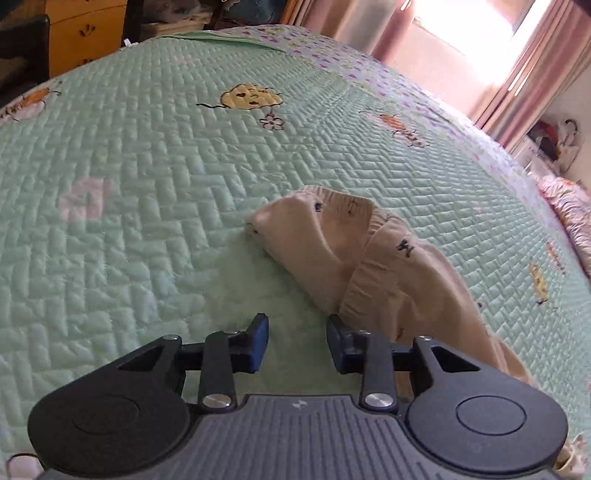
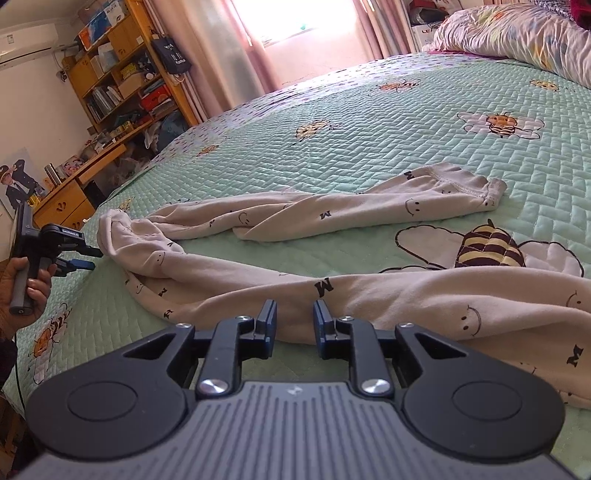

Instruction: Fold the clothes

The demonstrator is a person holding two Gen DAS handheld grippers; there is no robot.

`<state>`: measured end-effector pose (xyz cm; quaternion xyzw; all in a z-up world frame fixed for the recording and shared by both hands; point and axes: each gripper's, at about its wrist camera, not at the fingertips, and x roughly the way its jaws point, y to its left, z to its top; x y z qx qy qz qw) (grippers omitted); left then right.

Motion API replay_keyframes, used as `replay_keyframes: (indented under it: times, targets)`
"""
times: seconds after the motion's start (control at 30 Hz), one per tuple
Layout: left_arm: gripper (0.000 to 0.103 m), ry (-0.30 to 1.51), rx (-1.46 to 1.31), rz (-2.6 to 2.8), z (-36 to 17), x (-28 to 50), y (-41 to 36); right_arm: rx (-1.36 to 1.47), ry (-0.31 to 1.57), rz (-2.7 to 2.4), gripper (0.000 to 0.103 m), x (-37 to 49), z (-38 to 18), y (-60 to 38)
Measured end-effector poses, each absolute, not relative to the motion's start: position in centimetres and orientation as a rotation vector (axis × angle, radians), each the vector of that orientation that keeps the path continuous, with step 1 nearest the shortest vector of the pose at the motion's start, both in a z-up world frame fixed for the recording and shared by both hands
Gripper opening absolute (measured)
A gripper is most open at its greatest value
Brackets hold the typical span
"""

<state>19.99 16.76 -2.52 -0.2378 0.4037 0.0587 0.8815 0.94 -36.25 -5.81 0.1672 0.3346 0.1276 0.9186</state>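
A pair of beige trousers printed with small smiley faces and letter M marks lies crumpled on the green quilted bed, legs spread to the right, waistband at the left. In the left wrist view the elastic waistband bunches just ahead and right of my left gripper, which is open and empty just above the quilt. My right gripper is open and empty, close to the near trouser leg. The left gripper also shows in the right wrist view, held by a hand beside the waistband.
A folded floral duvet lies at the bed's head. A wooden desk and bookshelf stand beyond the bed's far side. Pink curtains hang by a bright window. A yellow drawer unit stands past the bed's edge.
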Motion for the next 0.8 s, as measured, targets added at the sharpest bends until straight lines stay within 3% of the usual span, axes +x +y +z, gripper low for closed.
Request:
replay_keyframes:
  times: [0.8]
  targets:
    - [0.041, 0.842, -0.435, 0.05, -0.6, 25.2, 11.2, 0.354, 0.695, 0.268, 0.026, 1.3, -6.6, -36.3]
